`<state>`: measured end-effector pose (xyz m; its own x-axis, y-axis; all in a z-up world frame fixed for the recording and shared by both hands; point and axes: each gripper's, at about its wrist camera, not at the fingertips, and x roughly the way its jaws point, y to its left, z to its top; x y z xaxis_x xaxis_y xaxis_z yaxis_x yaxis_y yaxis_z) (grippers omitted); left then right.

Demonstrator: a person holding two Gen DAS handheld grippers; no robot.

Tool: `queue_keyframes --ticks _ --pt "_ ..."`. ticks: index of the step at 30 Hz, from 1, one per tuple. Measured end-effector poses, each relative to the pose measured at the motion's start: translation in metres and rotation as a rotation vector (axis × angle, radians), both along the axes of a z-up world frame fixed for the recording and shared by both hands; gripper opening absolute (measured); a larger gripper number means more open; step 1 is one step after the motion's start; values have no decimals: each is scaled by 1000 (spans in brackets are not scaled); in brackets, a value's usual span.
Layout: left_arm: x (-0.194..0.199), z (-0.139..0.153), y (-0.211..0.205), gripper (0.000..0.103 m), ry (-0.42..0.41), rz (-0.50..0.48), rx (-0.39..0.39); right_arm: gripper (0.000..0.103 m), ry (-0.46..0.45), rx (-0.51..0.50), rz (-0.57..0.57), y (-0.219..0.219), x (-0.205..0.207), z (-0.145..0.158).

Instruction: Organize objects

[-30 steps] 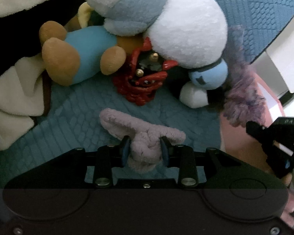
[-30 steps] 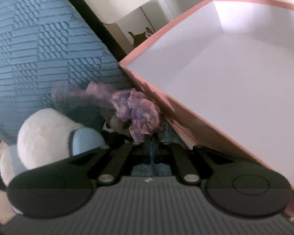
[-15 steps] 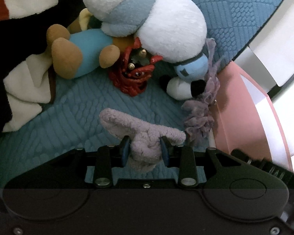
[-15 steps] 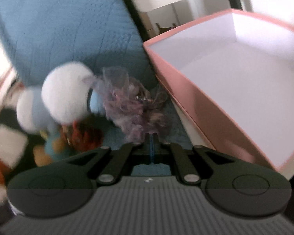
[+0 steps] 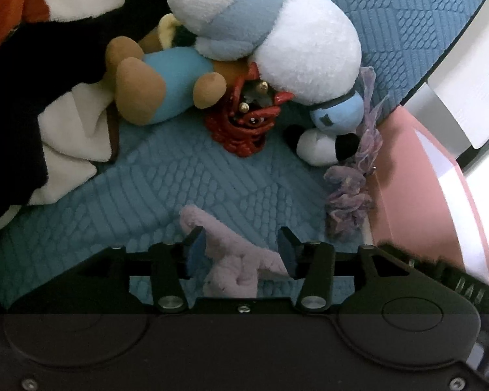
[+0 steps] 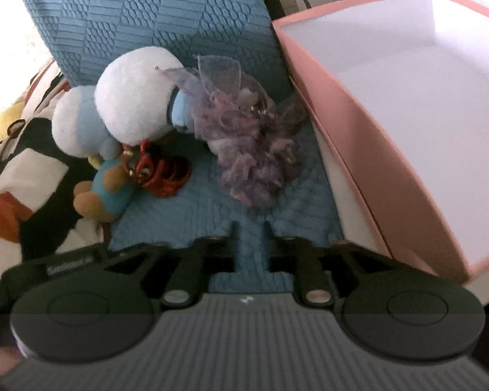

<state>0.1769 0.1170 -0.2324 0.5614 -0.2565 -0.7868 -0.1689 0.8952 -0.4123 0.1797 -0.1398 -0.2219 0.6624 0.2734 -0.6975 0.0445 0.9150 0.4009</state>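
My left gripper (image 5: 241, 251) is open, its blue pads apart on either side of a pale pink fuzzy plush piece (image 5: 234, 260) lying on the blue quilted cover (image 5: 166, 189). My right gripper (image 6: 250, 233) is open and empty, just in front of a purple frilly tulle item (image 6: 244, 137) lying on the cover beside the pink box (image 6: 342, 123). The purple item also shows in the left wrist view (image 5: 348, 202) against the box wall (image 5: 407, 195). The box's white inside (image 6: 423, 97) is empty.
A white and light-blue plush (image 5: 277, 29), a brown bear in blue (image 5: 159, 88) and a red beaded ornament (image 5: 247, 120) lie in a pile at the back. A black, white and orange blanket (image 5: 32, 81) is at left. A blue cushion (image 6: 146, 9) stands behind.
Both grippers opened. The right one let go of the purple tulle item, which now lies beside the box. The left one released the pink plush piece and its pads spread apart.
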Motion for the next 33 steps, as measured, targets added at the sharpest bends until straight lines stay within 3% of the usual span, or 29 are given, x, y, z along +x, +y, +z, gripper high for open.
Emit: queue_keyframes --ticks 1,2,9,13,22,26,29,33 --pt "-1 0 0 48 3 0 -3 53 -10 6 2 -1 4 1" --pt "-2 0 1 49 7 -1 -10 54 -15 11 -1 -2 7 2" --pt "-1 0 -5 55 25 -11 -4 53 -68 -29 65 7 42 3" --pt "-5 0 -2 55 24 -8 0 53 -54 -8 106 10 71 -9" --pt "-10 -3 -7 55 46 -43 62 49 -15 -207 314 43 101 -42" --pt "-8 -5 -9 54 61 -51 75 35 -14 -294 354 51 102 -51" --pt "-8 -4 -9 54 61 -53 72 12 -15 -355 370 53 102 -49" --pt "-8 -4 -9 54 58 -51 61 8 -17 -328 367 45 93 -39"
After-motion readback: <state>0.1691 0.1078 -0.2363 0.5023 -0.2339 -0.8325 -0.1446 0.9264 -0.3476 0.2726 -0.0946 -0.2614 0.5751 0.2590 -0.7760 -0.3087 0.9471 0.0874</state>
